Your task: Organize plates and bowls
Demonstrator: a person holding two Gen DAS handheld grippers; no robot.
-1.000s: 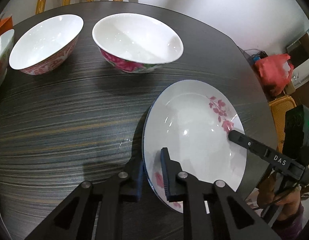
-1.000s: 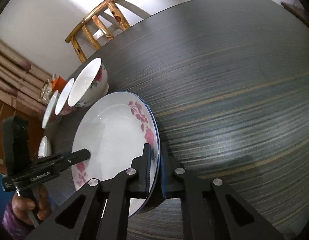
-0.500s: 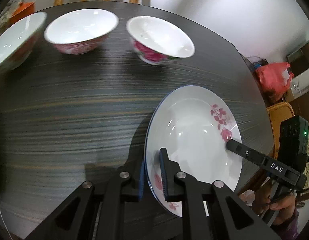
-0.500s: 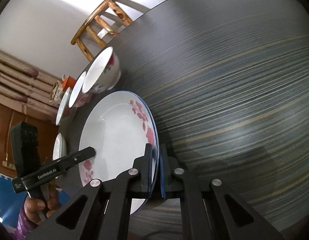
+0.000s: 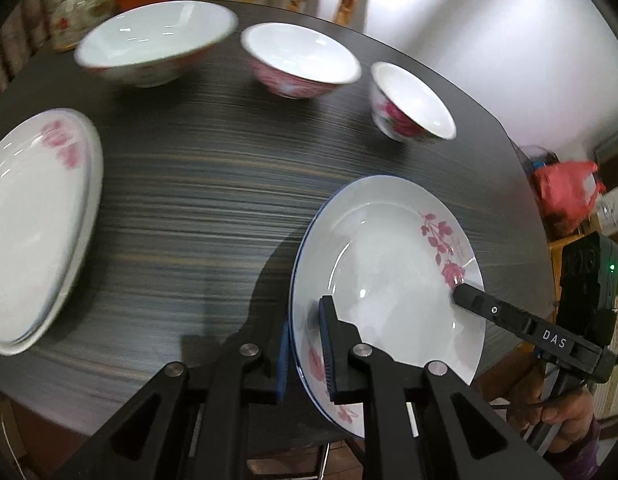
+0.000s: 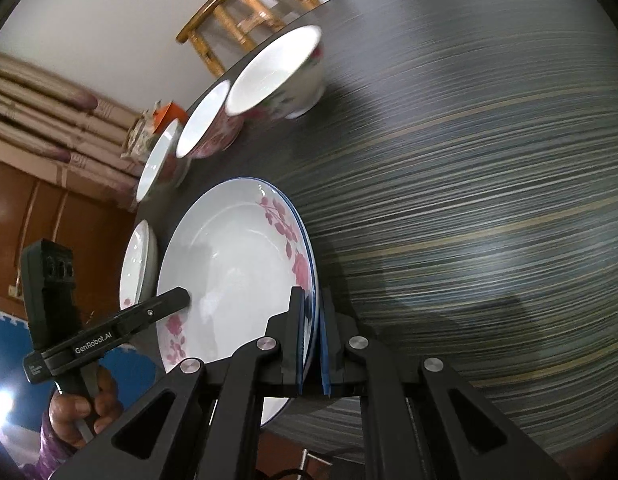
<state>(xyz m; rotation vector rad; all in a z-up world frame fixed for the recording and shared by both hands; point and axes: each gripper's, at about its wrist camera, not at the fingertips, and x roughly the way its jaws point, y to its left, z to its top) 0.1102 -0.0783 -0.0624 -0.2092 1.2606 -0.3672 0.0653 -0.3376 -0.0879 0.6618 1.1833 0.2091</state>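
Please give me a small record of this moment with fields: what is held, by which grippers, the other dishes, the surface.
held: floral plate
grip: left gripper and right gripper, each shut on the plate's rim, on opposite sides
other dishes: three bowls in a row; plate stack beside them
surface: dark striped table

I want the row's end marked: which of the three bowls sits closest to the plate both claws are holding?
The small bowl with red roses; the wide bowl and pink bowl stand farther along the row from the held plate.
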